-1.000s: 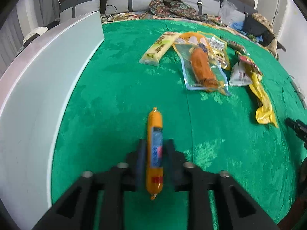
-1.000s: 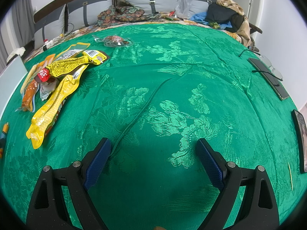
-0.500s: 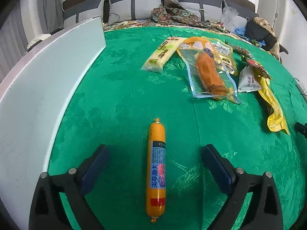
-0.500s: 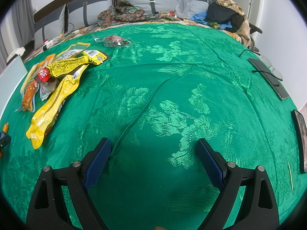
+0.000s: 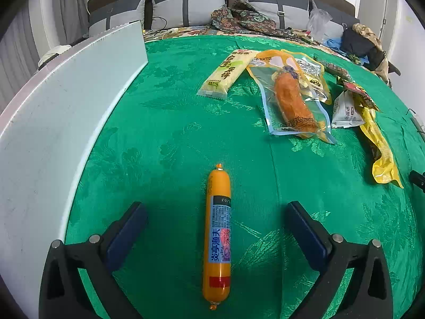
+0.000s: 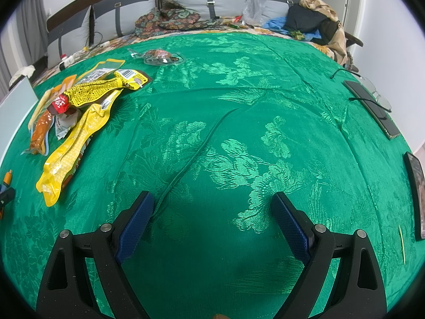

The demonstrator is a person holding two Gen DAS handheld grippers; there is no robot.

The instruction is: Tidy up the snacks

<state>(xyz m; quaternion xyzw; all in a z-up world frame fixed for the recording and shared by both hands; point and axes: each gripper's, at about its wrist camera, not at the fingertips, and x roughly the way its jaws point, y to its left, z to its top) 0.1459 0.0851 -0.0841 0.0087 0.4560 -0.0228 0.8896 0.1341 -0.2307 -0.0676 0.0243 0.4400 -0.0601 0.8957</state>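
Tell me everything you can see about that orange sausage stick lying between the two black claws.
The sausage stick is a slim tube in glossy orange plastic, pinched shut at both tips. A blue label with printed characters wraps its middle, and a red band sits near the closer end. It lies flat on the green patterned cloth, pointing straight away from the camera. The left gripper straddles it with jaws opening wide; neither pad touches it. Only the cloth touches it.

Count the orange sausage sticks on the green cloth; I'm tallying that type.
1: the orange sausage stick lies on the green cloth, between the left tool's opening jaws, untouched. Others could hide in the snack pile.
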